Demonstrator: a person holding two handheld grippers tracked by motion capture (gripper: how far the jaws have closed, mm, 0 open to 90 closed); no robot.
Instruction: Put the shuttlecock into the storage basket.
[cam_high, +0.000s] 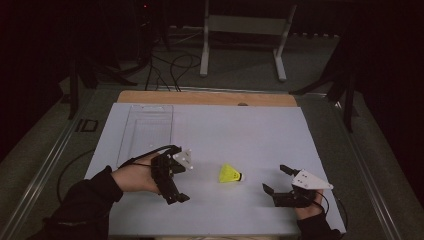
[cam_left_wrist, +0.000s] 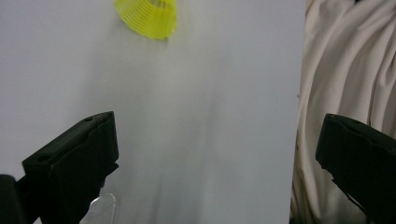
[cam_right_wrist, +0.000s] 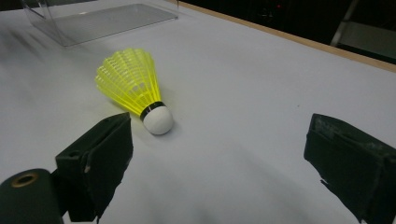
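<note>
shuttlecock (cam_high: 230, 174): yellow skirt, white cork with black band; lies on its side on the white board, roughly centre-front, between the two grippers; cork end toward the right gripper, skirt toward the left gripper; touched by neither
left gripper (cam_high: 174, 173): held in the person's left hand (cam_high: 134, 174), dark sleeve behind; jaws spread wide, nothing between them; just left of the shuttlecock, apart from it; in the left gripper view the yellow skirt sits at the top edge, well ahead of the jaws, board edge and pale cloth (cam_left_wrist: 350, 70) on the right side
right gripper (cam_high: 278, 178): held in the right hand (cam_high: 307, 210) at the front right of the board; jaws wide apart, empty; grey plate on top; in the right gripper view the cork lies just ahead of the left jaw, not touching it
clear tray (cam_high: 146, 131): transparent, rectangular, on the back left of the board, well apart from the shuttlecock; looks empty
white board (cam_high: 240, 130): covers most of a wooden table (cam_high: 210, 97), wood strip showing at the far edge
background: dark room; white metal frame (cam_high: 245, 35) and cables on the floor beyond the table
</note>
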